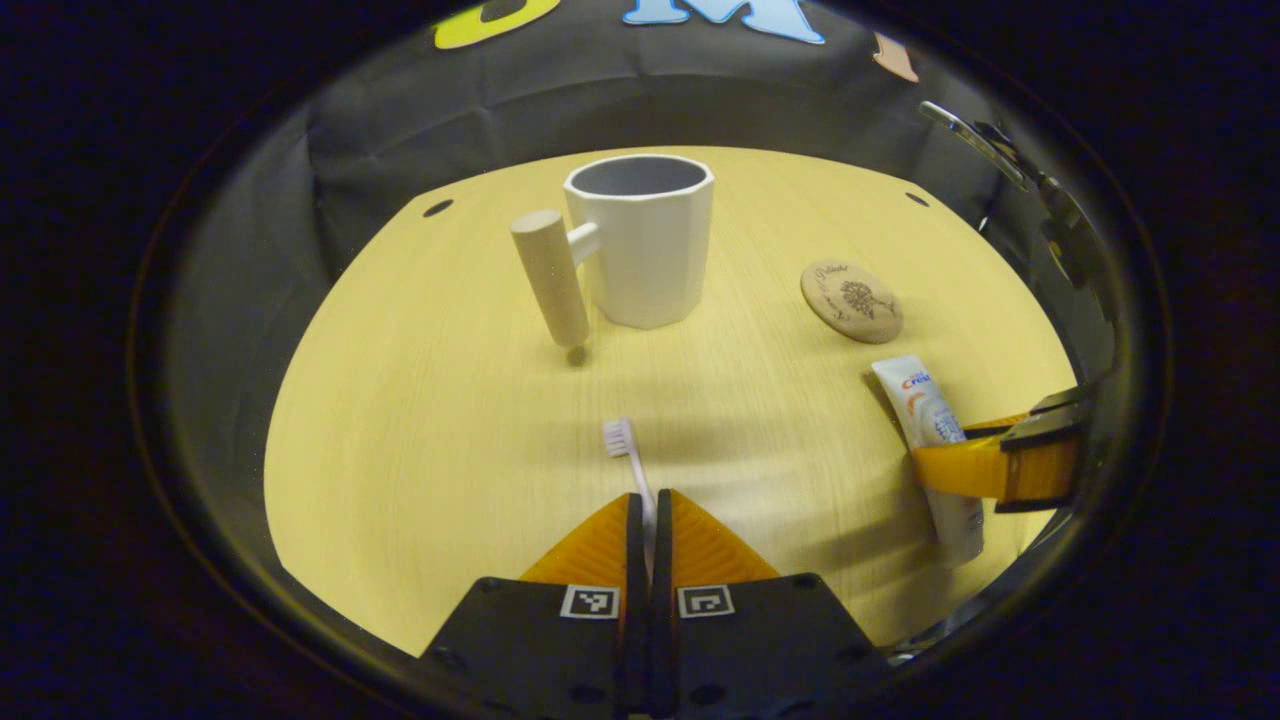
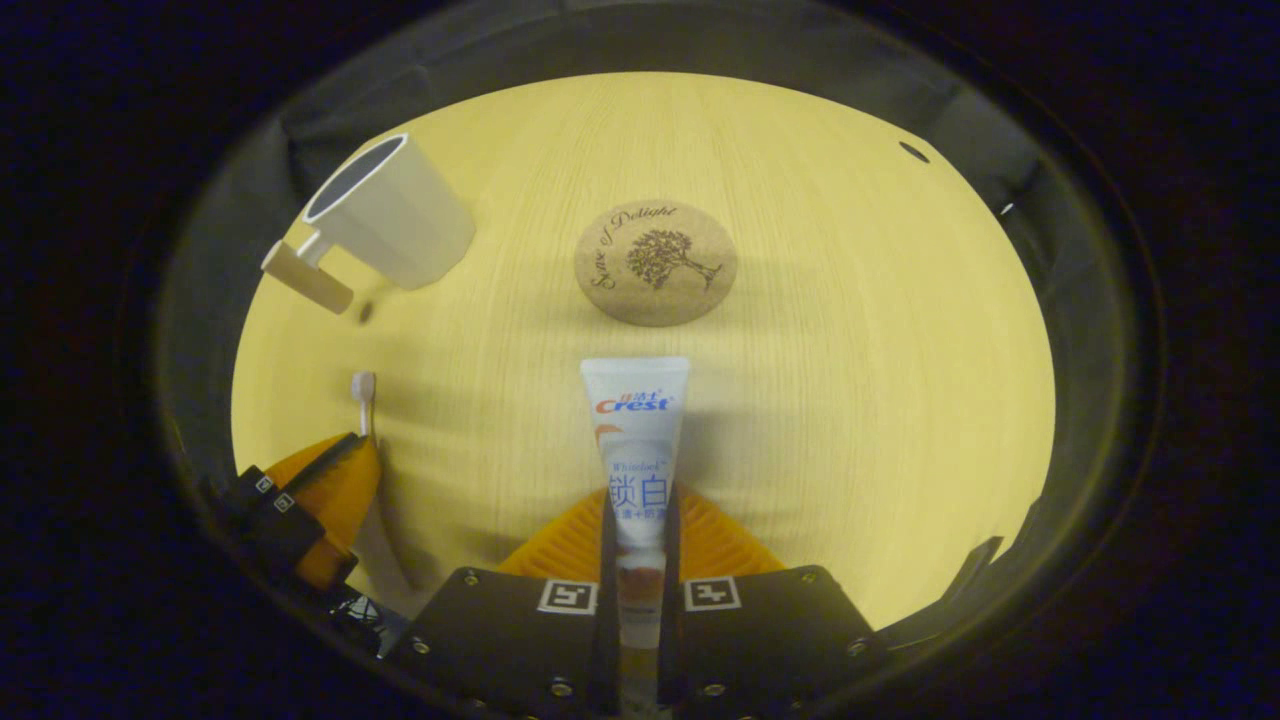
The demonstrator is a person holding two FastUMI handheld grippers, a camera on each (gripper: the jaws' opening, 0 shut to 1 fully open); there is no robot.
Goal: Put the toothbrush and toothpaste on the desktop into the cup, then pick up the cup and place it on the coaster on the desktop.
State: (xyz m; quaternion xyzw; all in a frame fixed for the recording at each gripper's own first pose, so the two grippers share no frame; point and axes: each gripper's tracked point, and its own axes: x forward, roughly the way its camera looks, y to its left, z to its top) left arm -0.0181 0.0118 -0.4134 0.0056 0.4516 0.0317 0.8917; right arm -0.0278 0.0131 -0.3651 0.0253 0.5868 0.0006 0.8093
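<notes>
A white cup (image 1: 645, 240) with a wooden peg handle stands upright at the far middle of the desktop; the right gripper view has the cup (image 2: 390, 212) at upper left. My left gripper (image 1: 650, 505) is shut on the toothbrush (image 1: 626, 450), whose bristle head points toward the cup. My right gripper (image 2: 640, 500) is shut on the white toothpaste tube (image 2: 636, 430), crimped end pointing forward. The round cork coaster (image 2: 656, 262) lies just beyond the tube. In the left gripper view the right gripper (image 1: 985, 465) holds the tube (image 1: 925, 405) at far right, near the coaster (image 1: 851, 301).
The pale wooden desktop (image 1: 420, 420) is bounded by black cloth walls at the back and sides. A metal clamp (image 1: 985, 145) sticks out at the upper right edge. Small dark holes (image 1: 437, 208) mark the desktop's far corners.
</notes>
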